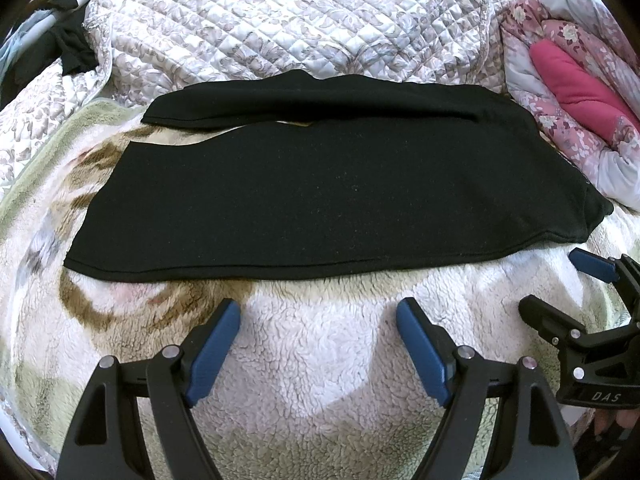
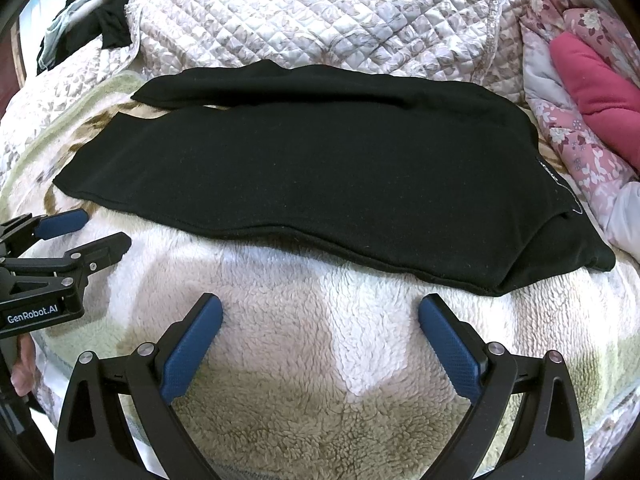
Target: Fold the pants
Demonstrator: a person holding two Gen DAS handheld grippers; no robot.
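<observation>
Black pants [image 1: 320, 200] [image 2: 320, 176] lie flat across a fleece blanket [image 1: 328, 360] [image 2: 304, 360], waist to the right and legs running left. The two legs lie side by side with a narrow gap between them at the left. My left gripper [image 1: 318, 308] stands open over the blanket, just short of the pants' near edge, holding nothing. It shows again in the right wrist view as the left gripper [image 2: 104, 227], open beside the leg ends. My right gripper [image 2: 320, 304] is also open and empty, near the pants' front hem, and appears as the right gripper [image 1: 550, 280] close to the waist corner.
A quilted bedspread [image 1: 280, 20] [image 2: 320, 12] rises behind the pants. A pink floral quilt [image 1: 568, 92] [image 2: 580, 92] is bunched at the right. Dark clothes [image 1: 68, 48] [image 2: 108, 20] hang at the far left. A person's hand [image 2: 22, 372] shows at the left edge.
</observation>
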